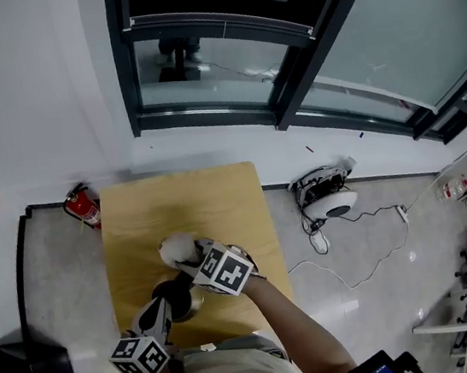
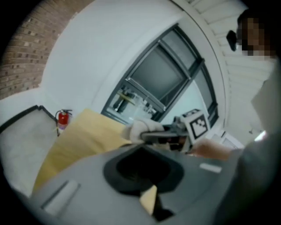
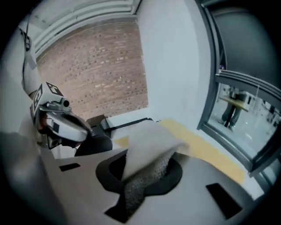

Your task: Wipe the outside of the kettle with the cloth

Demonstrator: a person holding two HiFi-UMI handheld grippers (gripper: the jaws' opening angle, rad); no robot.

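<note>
Currently the kettle (image 1: 183,297) is standing on the near part of the table (image 1: 134,212); the left gripper (image 1: 166,307) is reaching in from the near left, its jaws pressing together on the kettle's dark top part. Just beyond, the right gripper (image 1: 193,254) is pinching the white cloth (image 1: 178,249) and holding it at the kettle's far side; whether cloth and kettle are touching cannot be told; a fire extinguisher (image 1: 84,207) is standing by the table's far left corner.
</note>
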